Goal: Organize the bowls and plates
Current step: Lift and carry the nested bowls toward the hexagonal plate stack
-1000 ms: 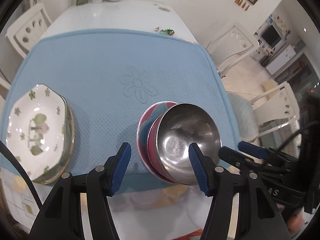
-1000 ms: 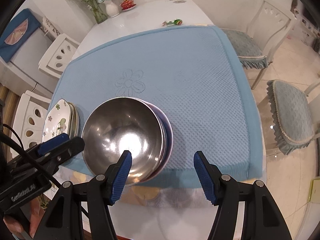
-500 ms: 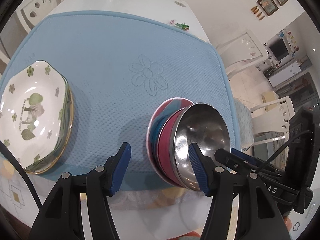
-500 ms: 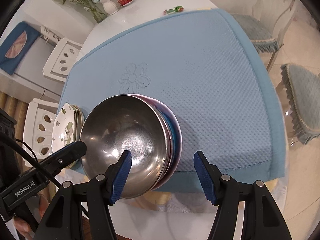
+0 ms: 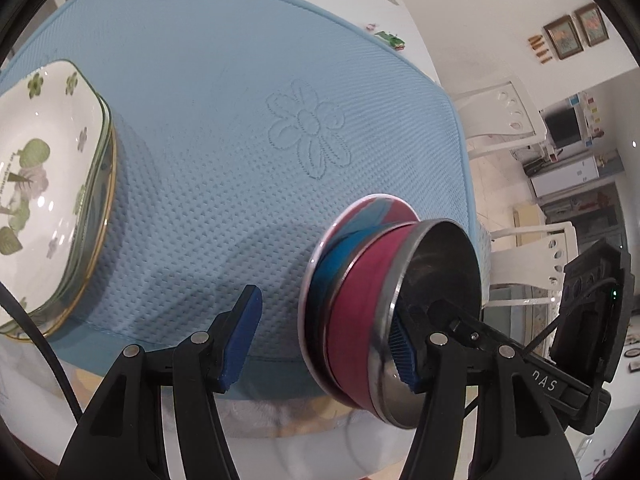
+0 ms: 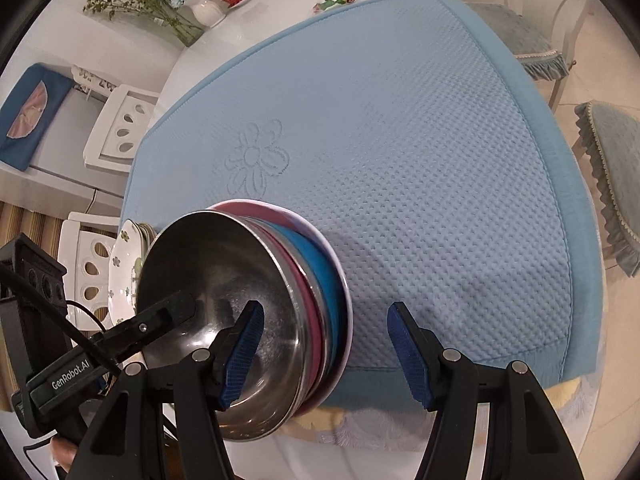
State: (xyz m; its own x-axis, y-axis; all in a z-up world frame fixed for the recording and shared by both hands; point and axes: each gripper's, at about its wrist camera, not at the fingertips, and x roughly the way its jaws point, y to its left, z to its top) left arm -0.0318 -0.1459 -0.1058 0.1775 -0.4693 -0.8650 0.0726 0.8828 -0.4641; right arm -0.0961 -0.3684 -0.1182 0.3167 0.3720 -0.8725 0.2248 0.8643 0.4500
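The stack of bowls (image 5: 384, 308) sits at the near edge of the blue mat (image 5: 224, 128): a steel bowl (image 6: 224, 312) uppermost, a pink bowl (image 5: 354, 320) under it, then a blue one (image 6: 324, 280), all on a pale-rimmed plate (image 5: 316, 264). Both grippers straddle this stack from opposite sides. In the left wrist view the left gripper (image 5: 324, 344) has its right finger inside the steel bowl and its left finger out over bare mat, so the bowl walls stand between the fingers; the fingers are spread about halfway and whether the inner pad presses the wall I cannot tell. In the right wrist view the right gripper (image 6: 328, 354) mirrors this: its left finger reaches into the steel bowl, its right finger hangs over the mat beyond the plate rim, fingers likewise half spread, contact unclear. At the mat's left edge, well apart from the stack, lie stacked floral plates (image 5: 44, 184). The mat covers a white surface (image 6: 224, 44) carrying a vase of flowers (image 6: 196, 4)
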